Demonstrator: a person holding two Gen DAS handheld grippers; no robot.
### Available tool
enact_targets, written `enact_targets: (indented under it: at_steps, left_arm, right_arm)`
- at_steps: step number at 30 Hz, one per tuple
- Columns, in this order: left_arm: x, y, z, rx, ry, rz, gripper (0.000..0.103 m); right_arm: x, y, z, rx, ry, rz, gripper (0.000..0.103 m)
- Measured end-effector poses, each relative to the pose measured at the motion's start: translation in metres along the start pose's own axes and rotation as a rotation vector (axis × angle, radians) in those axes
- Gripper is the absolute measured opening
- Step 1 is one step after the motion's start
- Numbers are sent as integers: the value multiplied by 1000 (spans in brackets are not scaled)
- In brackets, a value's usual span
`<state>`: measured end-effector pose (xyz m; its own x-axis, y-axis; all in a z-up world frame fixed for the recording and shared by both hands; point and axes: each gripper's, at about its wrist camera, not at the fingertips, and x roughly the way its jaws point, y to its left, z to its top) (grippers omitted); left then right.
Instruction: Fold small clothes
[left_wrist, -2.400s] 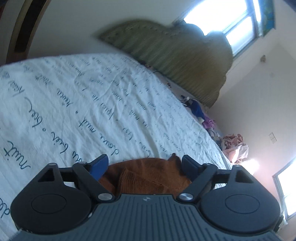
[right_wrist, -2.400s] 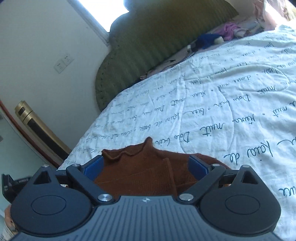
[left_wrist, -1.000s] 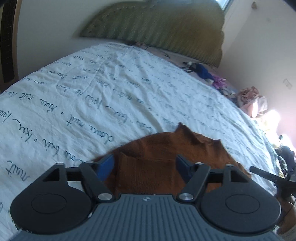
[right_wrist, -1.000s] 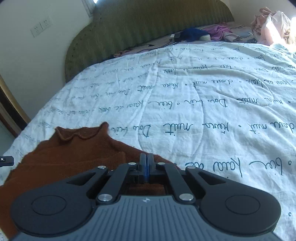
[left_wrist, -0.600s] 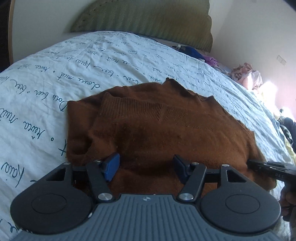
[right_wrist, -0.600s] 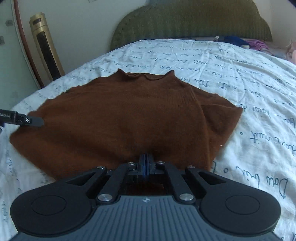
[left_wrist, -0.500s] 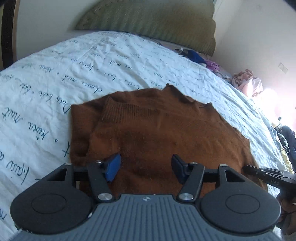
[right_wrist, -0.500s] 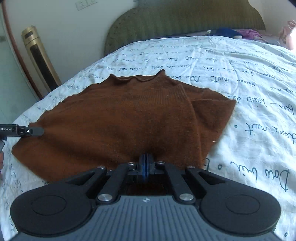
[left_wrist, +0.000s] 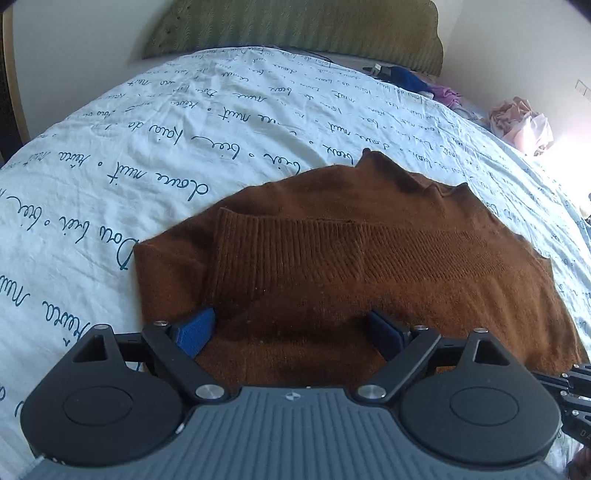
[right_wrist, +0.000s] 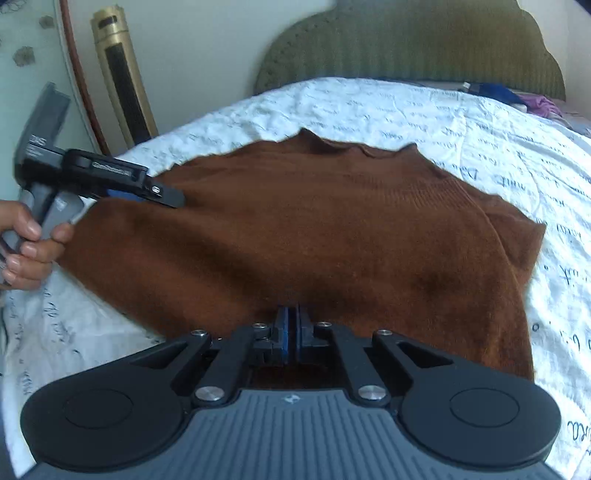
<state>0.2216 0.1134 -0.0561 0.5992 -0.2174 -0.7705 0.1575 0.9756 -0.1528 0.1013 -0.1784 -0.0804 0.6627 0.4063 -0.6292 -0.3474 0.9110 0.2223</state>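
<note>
Sweater: brown knit sweater (left_wrist: 369, 266) lies spread flat on the bed, collar away from both cameras, hem nearest them.
Sweater, right view: same garment (right_wrist: 314, 236) fills the middle of the frame; rolled collar at the far edge, one sleeve folded in across the body on the right side.
Ribbing: ribbed cuff band (left_wrist: 288, 254) of a folded-in sleeve runs across the chest in the left view.
Left gripper: left gripper (left_wrist: 291, 330) spread wide, blue pads on either side of the cloth at the near hem; nothing pinched between them.
Left gripper, seen from the right: its dark body (right_wrist: 110, 177) reaches in from the left edge, tip over the sweater's left side; contact with the cloth cannot be told.
Left hand: hand (right_wrist: 27, 247) wraps the handle at the far left edge of the right view.
Right gripper: right gripper (right_wrist: 290, 330) closed tight, blue pads together at the near hem of the sweater; cloth meets the pads, and the knit appears pinched there.
Right gripper, seen from the left: only a dark part (left_wrist: 569, 387) shows at the right edge, beside the sweater's lower corner.
Bed: white quilt (left_wrist: 155, 147) printed with dark blue script covers the bed under and around the sweater.
Headboard: green ribbed headboard (right_wrist: 406, 51) at the far end.
Far clutter: blue and purple clothes (left_wrist: 424, 86) near the headboard; pink pile (left_wrist: 521, 122) further right.
Wall side: gold tower unit (right_wrist: 122, 77) stands by the wall left of the bed.
</note>
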Motion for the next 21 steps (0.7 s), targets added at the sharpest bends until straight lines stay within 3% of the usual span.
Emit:
enact_targets:
  at_steps: [2, 7, 11, 15, 18, 19, 20, 21]
  left_arm:
    - [-3, -1, -1, -6, -5, 4, 89]
    - [-3, -4, 0, -6, -6, 35, 90]
    - [-1, -8, -4, 15, -14, 66, 94]
    - [-1, -7, -9, 19, -19, 78, 95]
    - [-2, -4, -9, 19, -17, 71, 96]
    - [-3, -3, -9, 16, -18, 67, 96]
    - [-3, -2, -8, 15, -17, 64, 96]
    - [-4, -2, -8, 16, -17, 62, 96]
  right_arm:
    - [-8, -8, 2, 49, 0, 18, 3]
    - [-33, -26, 3, 66, -42, -90, 5]
    - [-32, -55, -7, 125, -7, -123, 6]
    - [-38, -69, -17, 189, -32, -77, 6]
    - [-41, -64, -15, 209, -37, -99, 7]
    - [-41, -58, -14, 202, -33, -111, 10]
    - [-41, -52, -12, 186, -31, -119, 21]
    - [-41, -44, -10, 166, -36, -120, 45]
